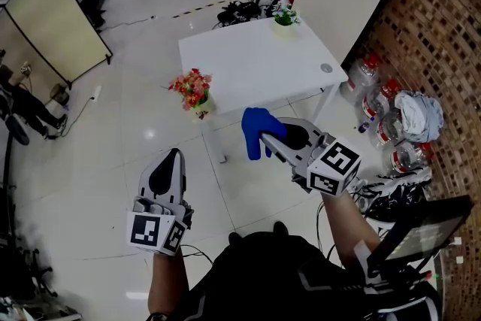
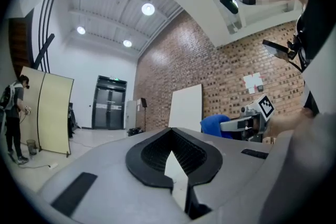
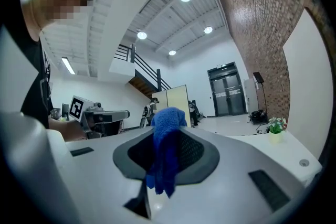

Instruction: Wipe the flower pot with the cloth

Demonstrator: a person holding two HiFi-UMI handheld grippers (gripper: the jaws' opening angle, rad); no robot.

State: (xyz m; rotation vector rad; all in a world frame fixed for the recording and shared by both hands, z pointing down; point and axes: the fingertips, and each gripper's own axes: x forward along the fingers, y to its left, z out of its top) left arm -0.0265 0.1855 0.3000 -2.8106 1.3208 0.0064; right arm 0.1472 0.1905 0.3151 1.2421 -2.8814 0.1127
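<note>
Over open floor (image 1: 143,86) near table (image 1: 248,64) edge, right tool (image 1: 272,143) grips cloth (image 1: 255,130), left tool (image 1: 174,154) closed

Blue cloth (image 1: 255,131) fuzzy; table (image 1: 255,60) smooth matt white; floor (image 1: 143,19) glossy tile.

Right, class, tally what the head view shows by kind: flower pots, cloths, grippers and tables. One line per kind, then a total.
Flower pots: 2 (red-flowered pot, green-leaved pot)
Cloths: 1 (blue cloth)
Grippers: 2 (left gripper, right gripper)
Tables: 1 (white table)
Total: 6
</note>
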